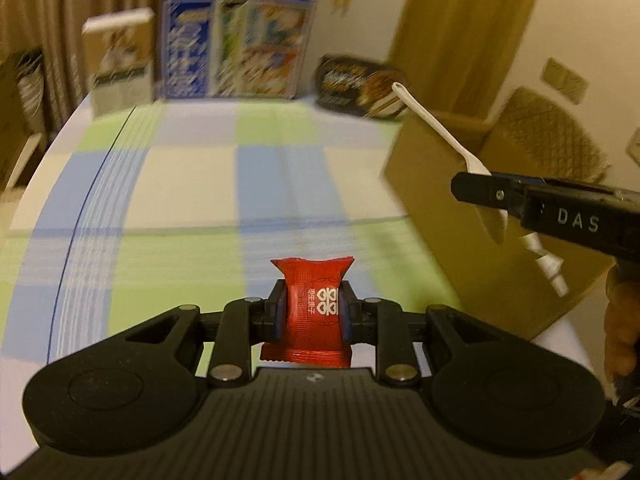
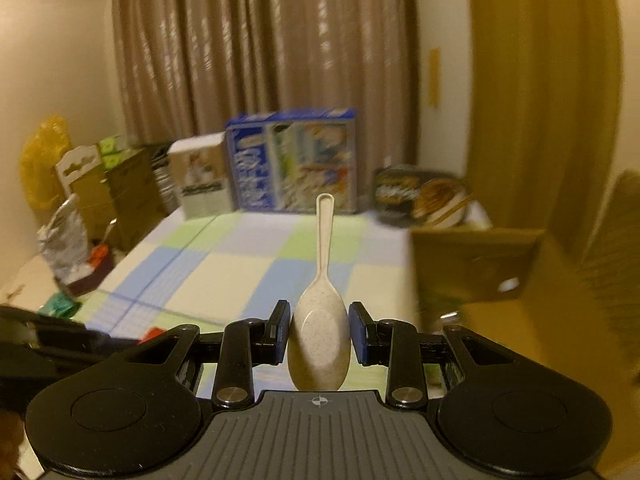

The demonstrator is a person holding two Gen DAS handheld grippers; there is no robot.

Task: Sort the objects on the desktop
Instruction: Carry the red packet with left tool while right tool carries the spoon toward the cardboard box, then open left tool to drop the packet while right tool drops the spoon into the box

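Observation:
My left gripper (image 1: pixel 314 310) is shut on a red candy packet (image 1: pixel 314 312) with white print, held above the checked tablecloth (image 1: pixel 192 184). My right gripper (image 2: pixel 319 332) is shut on the bowl of a beige speckled spoon (image 2: pixel 320 336), whose handle points up and away. The right gripper (image 1: pixel 492 192) with the spoon (image 1: pixel 436 126) also shows at the right of the left wrist view, beside a brown cardboard box (image 1: pixel 452 208). The same box (image 2: pixel 476 264) stands open at the right of the right wrist view.
At the table's far edge stand a blue picture box (image 1: pixel 236 46), a small brown and white box (image 1: pixel 120 60) and a dark noodle bowl (image 1: pixel 360 86). Left of the table are cartons, a yellow bag (image 2: pixel 42 160) and a foil bag (image 2: pixel 66 240). A wicker chair (image 1: pixel 552 136) is at right.

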